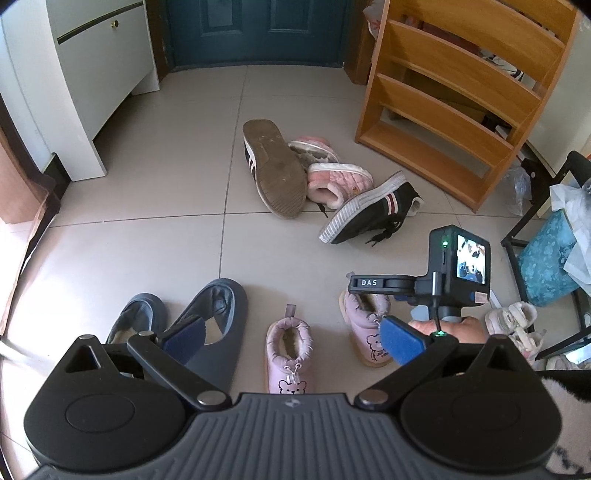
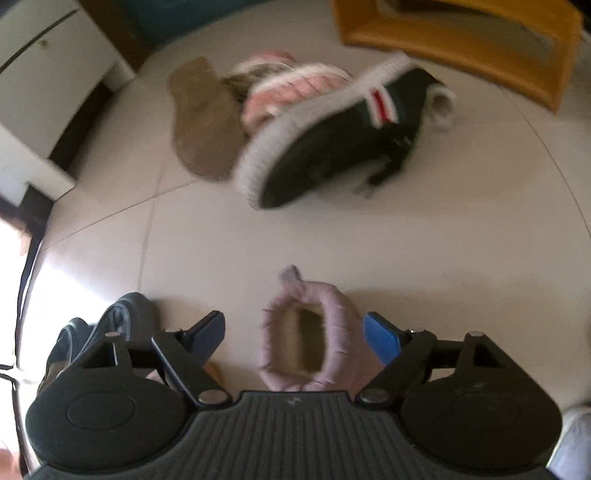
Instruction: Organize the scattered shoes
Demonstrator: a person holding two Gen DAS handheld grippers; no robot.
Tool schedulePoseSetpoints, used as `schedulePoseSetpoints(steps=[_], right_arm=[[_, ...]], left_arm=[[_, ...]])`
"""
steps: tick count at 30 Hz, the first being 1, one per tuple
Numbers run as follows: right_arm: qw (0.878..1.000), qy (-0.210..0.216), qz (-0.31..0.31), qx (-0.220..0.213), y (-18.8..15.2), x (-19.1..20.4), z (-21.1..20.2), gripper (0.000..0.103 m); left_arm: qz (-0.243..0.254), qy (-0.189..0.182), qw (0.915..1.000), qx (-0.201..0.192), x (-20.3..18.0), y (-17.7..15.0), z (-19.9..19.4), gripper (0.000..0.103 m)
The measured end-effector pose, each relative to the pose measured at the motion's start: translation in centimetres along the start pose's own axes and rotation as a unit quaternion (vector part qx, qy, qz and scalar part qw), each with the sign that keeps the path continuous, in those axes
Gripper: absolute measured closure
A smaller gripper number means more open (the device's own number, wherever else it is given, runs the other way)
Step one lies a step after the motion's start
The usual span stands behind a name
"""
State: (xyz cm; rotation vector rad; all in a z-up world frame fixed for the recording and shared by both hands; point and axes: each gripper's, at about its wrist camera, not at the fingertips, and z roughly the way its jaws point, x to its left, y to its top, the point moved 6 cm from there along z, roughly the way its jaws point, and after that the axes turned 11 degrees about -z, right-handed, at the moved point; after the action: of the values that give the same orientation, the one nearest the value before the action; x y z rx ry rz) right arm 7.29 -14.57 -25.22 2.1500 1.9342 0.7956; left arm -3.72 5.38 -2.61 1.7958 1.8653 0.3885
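Lying sole-up — ribbed black sneaker (image 1: 369,210)

- A home entryway: a dark teal panelled door (image 1: 258,29) stands straight ahead of the left gripper across a pale tiled floor (image 1: 147,240).
- A slatted wooden shoe rack (image 1: 454,96) rises ahead to its right.
- A white cabinet (image 1: 85,74) stands ahead to its left.
- Sneakers and slippers (image 1: 325,177) lie heaped on the tiles between.
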Motion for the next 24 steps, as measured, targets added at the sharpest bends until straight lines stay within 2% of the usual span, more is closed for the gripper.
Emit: schedulePoseSetpoints(steps=[2,3,5,9,11,14,19,24], right_arm=[[0.999,0.023,0.038,0.007,-0.7,-0.9,0.6,0.031],[0.998,0.023,0.050,0.011,-1.0,-1.4,0.9,0.042],[0.999,0.010,0.046,0.013,-1.4,-1.9,1.1,0.083],[1.000,-0.002,0.027,0.016,-1.6,-1.7,1.0,0.083],[0.999,-0.024,-0.001,0.023,-1.7,-0.8,1.0,0.083],[0.999,-0.041,-0.002,0.029,-2.2,-0.5,0.9,0.083],[0.995,-0.069,0.060,0.037,-4.4,-1.0,0.0,0.083],[0.987,-0.070,0.145,0.029,-7.3,-1.0,-1.0,0.083]], left_arm=[[0.000,0.001,1.0000,0.001,0.0,-0.1,0.0,0.000],[0.000,0.002,1.0000,0.002,0.0,-0.1,0.1,0.000],[0.001,0.002,1.0000,0.003,0.0,-0.1,0.1,0.000],[0.004,0.000,1.0000,0.004,-0.3,-0.1,0.1,0.000],[0.006,-0.001,1.0000,0.003,-0.4,-0.1,0.0,0.000],[0.007,-0.003,1.0000,0.001,-0.5,-0.1,-0.2,0.000],[0.007,-0.009,0.9999,-0.007,-0.5,0.1,-0.8,0.000],[0.014,-0.014,0.9997,-0.013,-0.7,0.0,-1.3,0.000]])
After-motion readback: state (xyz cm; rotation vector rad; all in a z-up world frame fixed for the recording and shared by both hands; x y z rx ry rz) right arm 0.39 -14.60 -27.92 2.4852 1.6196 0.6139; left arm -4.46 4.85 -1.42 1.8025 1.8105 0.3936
